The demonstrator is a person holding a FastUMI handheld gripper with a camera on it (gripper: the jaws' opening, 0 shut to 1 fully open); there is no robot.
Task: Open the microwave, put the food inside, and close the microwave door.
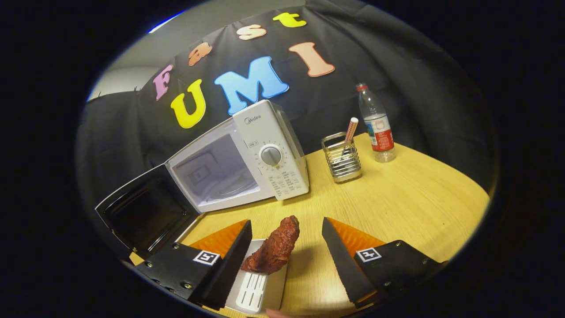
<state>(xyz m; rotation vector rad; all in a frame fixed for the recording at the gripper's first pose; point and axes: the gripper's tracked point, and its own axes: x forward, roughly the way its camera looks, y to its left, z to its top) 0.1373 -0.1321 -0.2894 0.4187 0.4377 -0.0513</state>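
Your gripper (pixel 287 247) has its fingers spread, gripping nothing; the lumpy, glazed brown food (pixel 273 249) lies between them on a white slotted tray (pixel 254 289) on the wooden surface (pixel 397 207). Close off-centre and it may roll off. The boxy white microwave (pixel 265 154) stands beyond, its door (pixel 145 212) open.

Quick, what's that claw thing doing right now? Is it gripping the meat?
Gripper: open, gripping nothing; the meat lies on a white tray between its fingers.

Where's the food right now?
The food lies on a white tray between the open gripper fingers, just before the open microwave.
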